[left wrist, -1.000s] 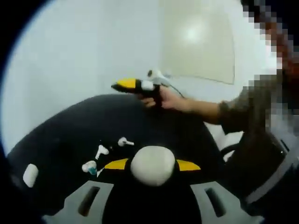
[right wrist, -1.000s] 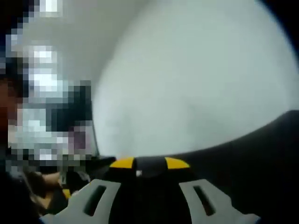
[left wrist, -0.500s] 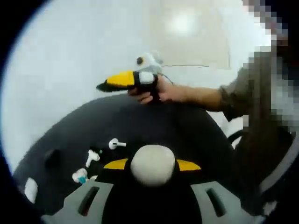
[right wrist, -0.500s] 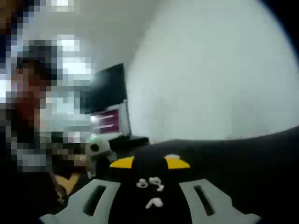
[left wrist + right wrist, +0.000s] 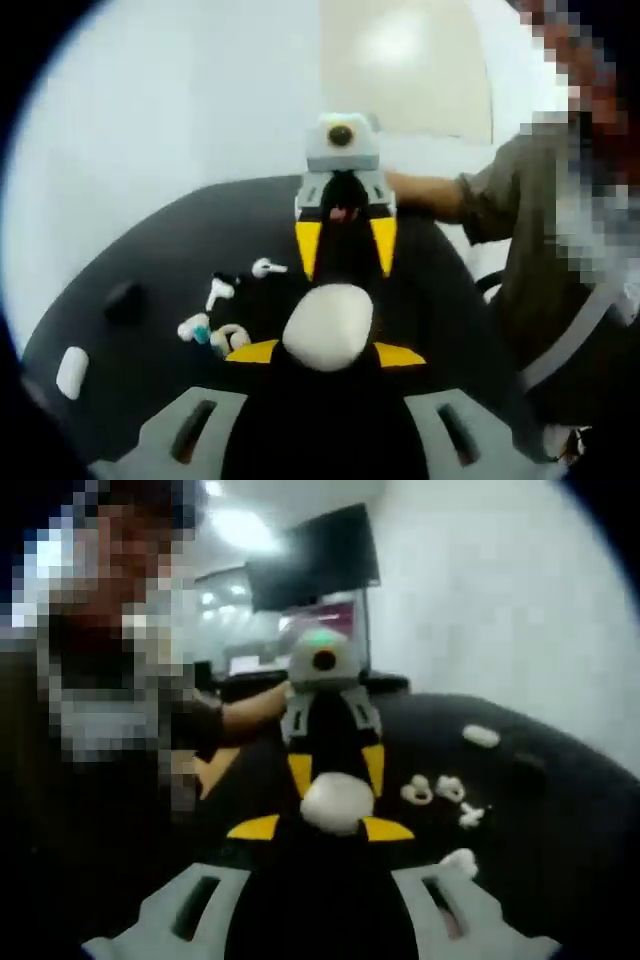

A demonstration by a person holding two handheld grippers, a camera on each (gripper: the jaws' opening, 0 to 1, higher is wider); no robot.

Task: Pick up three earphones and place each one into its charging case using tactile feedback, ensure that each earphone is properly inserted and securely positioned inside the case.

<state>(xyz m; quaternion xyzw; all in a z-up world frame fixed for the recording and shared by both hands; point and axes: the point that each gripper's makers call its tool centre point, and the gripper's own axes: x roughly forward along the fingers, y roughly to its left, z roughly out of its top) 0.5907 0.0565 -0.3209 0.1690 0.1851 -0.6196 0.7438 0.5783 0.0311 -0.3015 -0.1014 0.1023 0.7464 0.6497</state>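
The earphones (image 5: 215,293) lie loose on the black bench (image 5: 150,250) near its left edge, while the left tool (image 5: 325,352) holds the white charging case (image 5: 328,328) and the right tool (image 5: 343,245) hangs open facing it, so a bump could knock the case out.

The left hand-held gripper (image 5: 325,352) has grey slotted jaws with yellow tips. The right hand-held gripper (image 5: 343,246) matches. The person's sleeve (image 5: 510,205) is olive.
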